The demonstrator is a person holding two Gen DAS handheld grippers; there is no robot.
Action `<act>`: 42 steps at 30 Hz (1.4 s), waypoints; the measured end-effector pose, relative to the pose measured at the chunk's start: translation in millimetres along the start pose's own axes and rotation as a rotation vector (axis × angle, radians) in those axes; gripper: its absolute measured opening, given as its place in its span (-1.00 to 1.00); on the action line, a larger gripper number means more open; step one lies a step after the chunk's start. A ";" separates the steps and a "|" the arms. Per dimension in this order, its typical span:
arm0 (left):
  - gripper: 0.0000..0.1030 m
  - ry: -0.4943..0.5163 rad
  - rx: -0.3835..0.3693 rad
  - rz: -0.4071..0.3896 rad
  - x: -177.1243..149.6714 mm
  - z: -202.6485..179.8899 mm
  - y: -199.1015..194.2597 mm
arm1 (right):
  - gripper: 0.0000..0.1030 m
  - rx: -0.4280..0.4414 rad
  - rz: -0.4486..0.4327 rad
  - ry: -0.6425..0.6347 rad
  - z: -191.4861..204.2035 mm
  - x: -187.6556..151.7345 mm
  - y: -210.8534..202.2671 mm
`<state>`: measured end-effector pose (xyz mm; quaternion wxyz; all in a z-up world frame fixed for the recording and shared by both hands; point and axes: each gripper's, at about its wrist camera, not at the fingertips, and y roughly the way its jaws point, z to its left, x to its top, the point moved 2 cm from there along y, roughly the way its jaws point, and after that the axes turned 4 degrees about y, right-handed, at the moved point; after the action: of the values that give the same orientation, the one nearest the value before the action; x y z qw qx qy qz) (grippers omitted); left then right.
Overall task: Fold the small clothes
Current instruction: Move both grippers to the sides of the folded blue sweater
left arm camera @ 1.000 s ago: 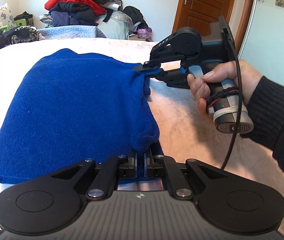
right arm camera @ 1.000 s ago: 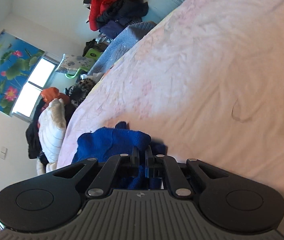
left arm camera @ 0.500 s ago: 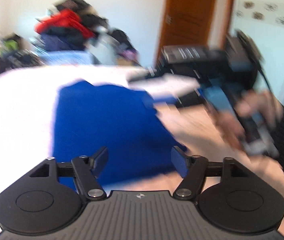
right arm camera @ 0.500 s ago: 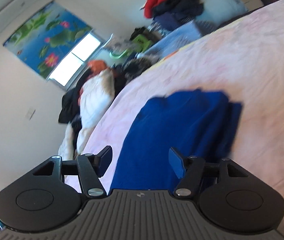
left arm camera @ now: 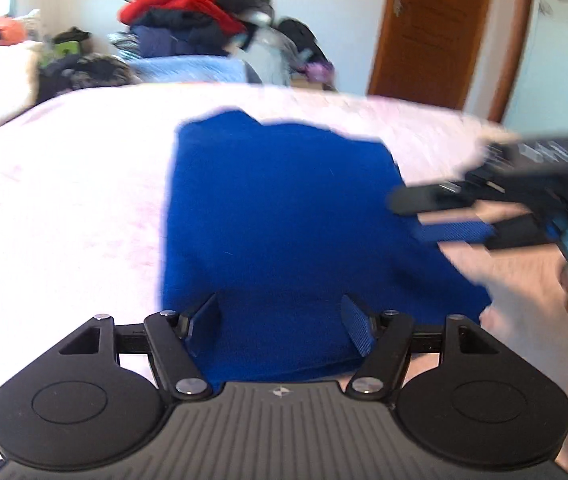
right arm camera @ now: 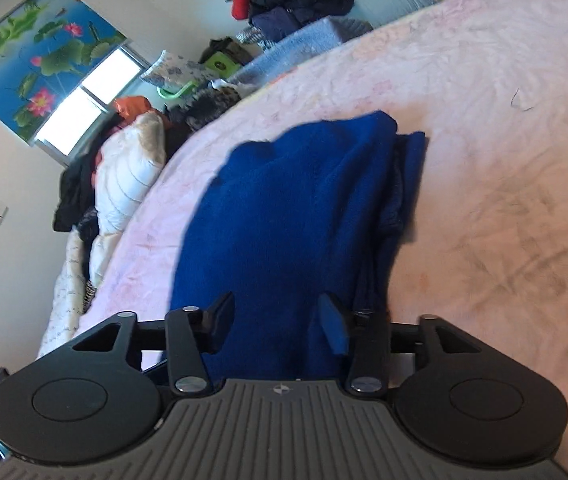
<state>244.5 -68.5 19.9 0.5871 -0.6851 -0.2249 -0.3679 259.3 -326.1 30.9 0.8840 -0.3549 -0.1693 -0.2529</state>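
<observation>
your left gripper point(left arm camera: 279, 330) is spread wide, holding nothing, its fingers over the near edge of the blue garment point(left arm camera: 284, 220). your right gripper point(right arm camera: 277, 322) is also wide and empty, with the same garment point(right arm camera: 304, 220) filling the gap between its fingers. from the left wrist view you can see the right gripper point(left arm camera: 424, 216) coming in from the right, blurred, its tips at the garment's right edge. the garment lies folded flat on the pink bed point(left arm camera: 63, 200), layered edges stacked along one side in the right wrist view. a pile of clothes point(left arm camera: 187, 16) sits beyond the bed, near the door point(left arm camera: 436, 28).
</observation>
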 end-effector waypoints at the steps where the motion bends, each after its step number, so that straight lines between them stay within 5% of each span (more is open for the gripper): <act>1: 0.32 -0.009 0.011 -0.020 0.1 4.5 -5.5 | 0.17 0.024 -0.012 -0.008 4.7 -5.3 -9.8; 4: 0.32 -0.084 -0.007 0.016 0.5 16.3 2.0 | 0.48 0.082 0.004 -0.013 10.8 -22.7 -22.0; 6: 0.32 -0.121 -0.031 0.068 0.9 21.5 16.5 | 0.42 0.027 0.039 -0.002 1.6 -32.8 -13.2; 7: 0.32 -0.109 -0.019 0.057 0.4 22.0 20.0 | 0.18 -0.015 0.047 0.007 -6.0 -35.9 -5.6; 9: 0.32 -0.093 -0.018 0.058 1.2 20.3 19.2 | 0.14 0.029 0.009 0.050 -19.1 -39.1 -9.0; 14: 0.32 -0.166 -0.072 0.030 6.6 42.5 -5.5 | 0.32 0.050 0.022 0.138 -17.4 -29.9 -27.7; 19: 0.33 -0.431 -0.254 0.114 11.6 95.5 5.9 | 0.50 0.000 -0.013 0.170 -32.1 -9.2 -42.8; 22: 0.33 -0.548 -0.326 0.186 2.4 116.8 25.8 | 0.50 -0.051 0.053 0.224 -53.4 -6.4 -34.8; 24: 0.33 -0.590 -0.381 0.203 -4.4 120.6 34.0 | 0.51 -0.013 0.085 0.238 -57.3 -10.8 -30.7; 28: 0.47 -0.582 -0.407 0.187 -4.2 111.0 36.6 | 0.59 0.108 0.220 0.234 -45.8 -25.0 -13.6; 31: 0.58 -0.537 -0.399 0.197 0.1 100.3 39.4 | 0.67 0.119 0.211 0.232 -36.7 -23.4 -8.3; 33: 0.54 -0.478 -0.365 0.207 4.4 88.9 40.1 | 0.50 0.114 0.207 0.234 -35.0 -21.8 -4.9; 34: 0.47 -0.440 -0.337 0.210 6.0 82.5 39.6 | 0.16 0.094 0.203 0.223 -34.3 -21.4 -3.4; 36: 0.00 -0.363 -0.271 0.215 7.7 72.2 38.5 | -0.44 0.036 0.215 0.198 -35.8 -23.9 0.2; 39: -0.60 -0.328 -0.208 0.227 8.2 70.9 41.3 | -0.71 0.052 0.203 0.244 -49.8 -29.3 -0.5; 42: -0.72 -0.313 -0.193 0.236 10.0 71.1 41.5 | -0.76 0.076 0.181 0.278 -56.1 -34.3 -3.0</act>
<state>298.5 -9.4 -1.8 0.5156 -0.8085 -0.1955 -0.2056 236.4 -356.7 -22.6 0.9308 -0.2966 -0.0222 -0.2123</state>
